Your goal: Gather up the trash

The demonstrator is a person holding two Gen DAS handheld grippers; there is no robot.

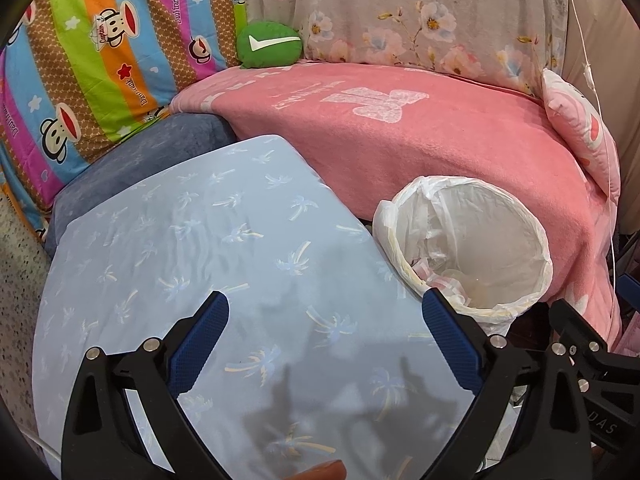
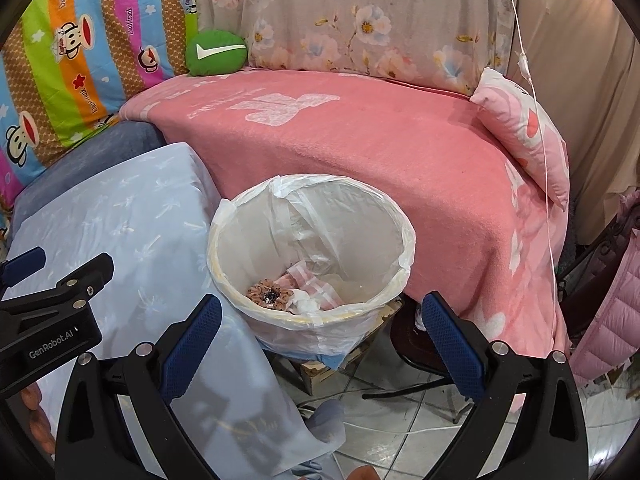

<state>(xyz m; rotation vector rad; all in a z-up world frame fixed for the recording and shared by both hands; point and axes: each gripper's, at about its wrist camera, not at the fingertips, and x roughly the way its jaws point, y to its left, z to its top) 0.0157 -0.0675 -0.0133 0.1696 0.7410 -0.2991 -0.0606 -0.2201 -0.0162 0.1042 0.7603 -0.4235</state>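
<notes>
White-lined trash bin (image 2: 310, 256) upright, mouth facing up, left tongs (image 1: 324, 344) and right tongs (image 2: 320, 346) wide apart, empty

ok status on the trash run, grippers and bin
Left gripper open, empty. Right gripper open, empty. Lined bin holds trash; blue cloth bare. Nothing in the way.

The left black two-finger gripper with blue textured pads (image 1: 325, 344) points forward and downward, its jaws spread wide with nothing between the pads. The right black two-finger gripper with blue textured pads (image 2: 320, 346) sits just beside it, tilted the same way, jaws likewise wide apart and empty.
</notes>
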